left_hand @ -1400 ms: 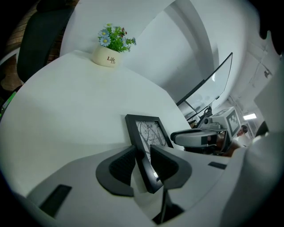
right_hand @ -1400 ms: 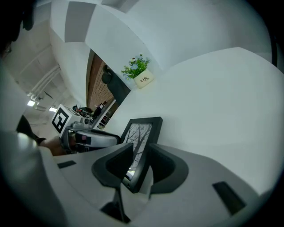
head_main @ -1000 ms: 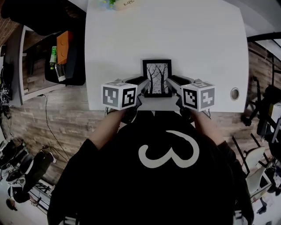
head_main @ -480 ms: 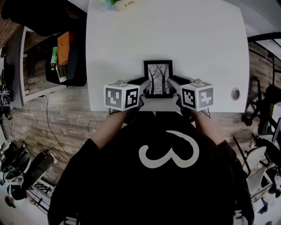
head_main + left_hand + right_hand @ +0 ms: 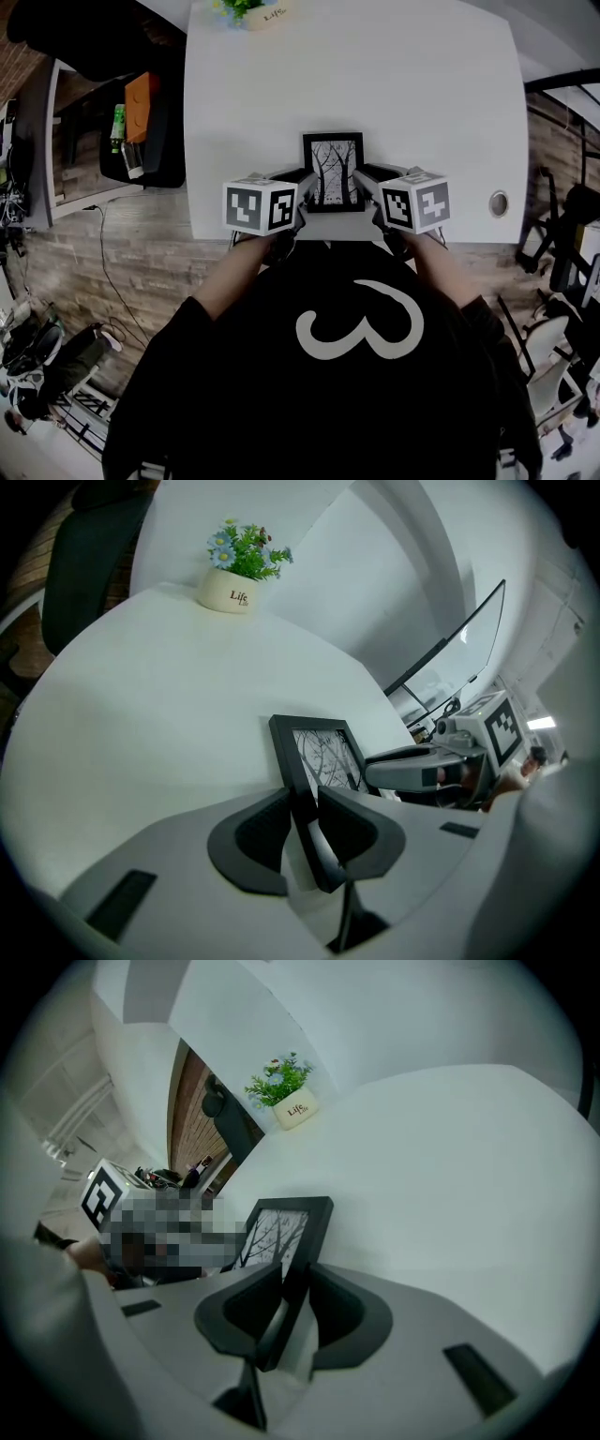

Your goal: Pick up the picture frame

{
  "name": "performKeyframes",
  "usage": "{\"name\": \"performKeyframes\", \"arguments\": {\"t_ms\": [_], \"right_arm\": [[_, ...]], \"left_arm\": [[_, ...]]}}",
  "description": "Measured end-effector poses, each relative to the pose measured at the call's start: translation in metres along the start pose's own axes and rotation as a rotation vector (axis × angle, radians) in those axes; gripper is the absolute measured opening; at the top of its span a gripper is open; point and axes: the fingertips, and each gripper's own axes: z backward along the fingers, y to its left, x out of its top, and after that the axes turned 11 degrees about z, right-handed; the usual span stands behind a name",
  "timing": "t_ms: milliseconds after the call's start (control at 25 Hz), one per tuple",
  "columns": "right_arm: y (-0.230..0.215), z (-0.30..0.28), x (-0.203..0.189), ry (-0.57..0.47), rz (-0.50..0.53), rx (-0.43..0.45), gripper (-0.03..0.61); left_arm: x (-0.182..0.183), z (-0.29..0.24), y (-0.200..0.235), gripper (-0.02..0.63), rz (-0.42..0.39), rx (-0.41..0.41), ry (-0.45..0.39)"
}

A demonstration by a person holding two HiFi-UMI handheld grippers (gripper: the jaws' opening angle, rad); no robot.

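Observation:
A black picture frame (image 5: 333, 172) with a print of bare trees lies near the front edge of the white table (image 5: 422, 103). My left gripper (image 5: 304, 181) is shut on its left border, and my right gripper (image 5: 362, 180) is shut on its right border. In the left gripper view the frame (image 5: 323, 750) runs between the two dark pads of the left gripper (image 5: 302, 806), with the right gripper (image 5: 412, 766) beyond it. In the right gripper view the frame (image 5: 281, 1230) is pinched in the right gripper (image 5: 294, 1286). I cannot tell whether its underside touches the table.
A small pot of flowers (image 5: 248, 11) stands at the table's far edge, well away from the frame. A round cable hole (image 5: 499, 202) sits at the front right. A dark side shelf with an orange box (image 5: 141, 103) is left of the table.
The two grippers have drawn slightly closer together at the frame's sides; the frame itself has hardly shifted on the table.

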Motion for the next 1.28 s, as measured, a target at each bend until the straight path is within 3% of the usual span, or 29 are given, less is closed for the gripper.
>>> {"name": "performKeyframes", "arguments": {"t_ms": [400,800,1040,1280], "right_arm": [[-0.003,0.003,0.005,-0.014,0.012,-0.009,0.092],[-0.009,0.012,0.025,-0.1,0.017,-0.012,0.083],[-0.001,0.024,0.043,-0.158,0.042,-0.028,0.077],[0.02,0.044,0.054,-0.232,0.099,-0.103,0.071]], "left_arm": [[0.001,0.001,-0.002,0.097,0.007,0.046,-0.029],[0.02,0.008,-0.01,0.094,0.019,0.072,-0.125],[0.039,0.025,-0.016,0.086,-0.041,0.074,-0.177],[0.042,0.049,-0.026,0.084,-0.085,0.057,-0.237]]}}
